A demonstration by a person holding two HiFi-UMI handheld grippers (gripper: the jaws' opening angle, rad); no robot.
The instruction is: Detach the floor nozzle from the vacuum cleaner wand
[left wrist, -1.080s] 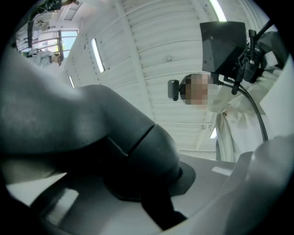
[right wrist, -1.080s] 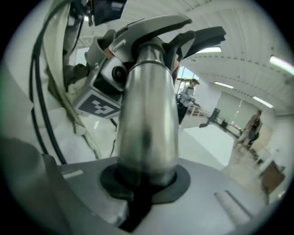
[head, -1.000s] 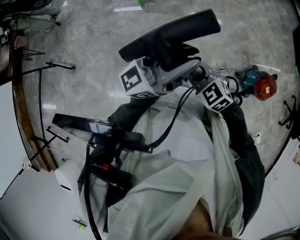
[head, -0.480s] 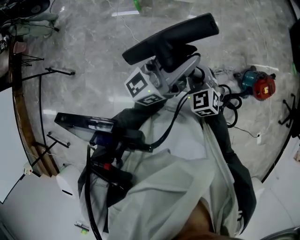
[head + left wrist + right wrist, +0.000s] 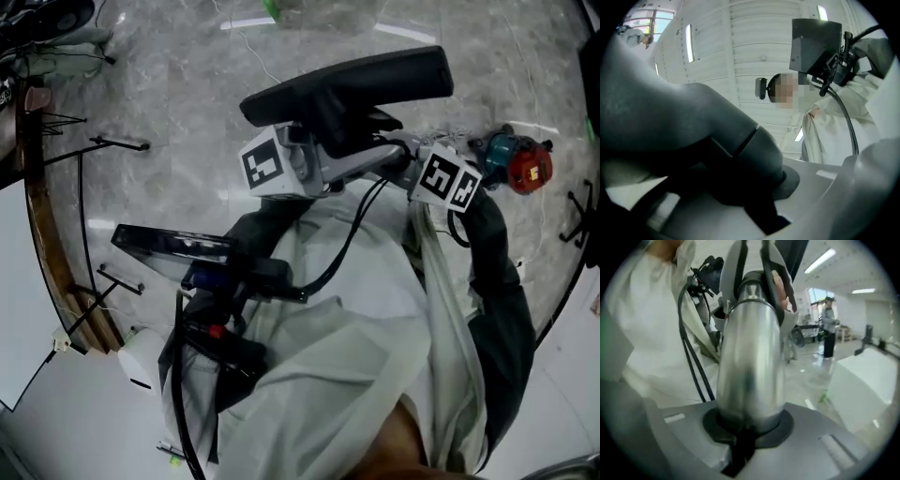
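In the head view the black floor nozzle [image 5: 347,80] is held up over the floor, lying almost level. Just below it my left gripper [image 5: 339,131] is shut on the nozzle's dark neck [image 5: 693,122], which fills the space between the jaws in the left gripper view. To its right, my right gripper [image 5: 398,161] is shut on the shiny metal wand [image 5: 750,352]. The wand runs straight out from the jaws of the right gripper [image 5: 745,427] into a pale grey collar [image 5: 780,268]. The joint between wand and nozzle is hidden in the head view.
A red and teal power tool [image 5: 520,167] lies on the marble floor at the right. Thin black stands [image 5: 103,141] and a wooden edge [image 5: 42,225] are at the left. A black device with cables [image 5: 178,248] hangs on the person's white coat. A person [image 5: 828,326] stands far off.
The nozzle has swung to lie more level, its right end lower and further right. The right gripper's marker cube has moved right and slightly up. The left gripper has barely shifted.
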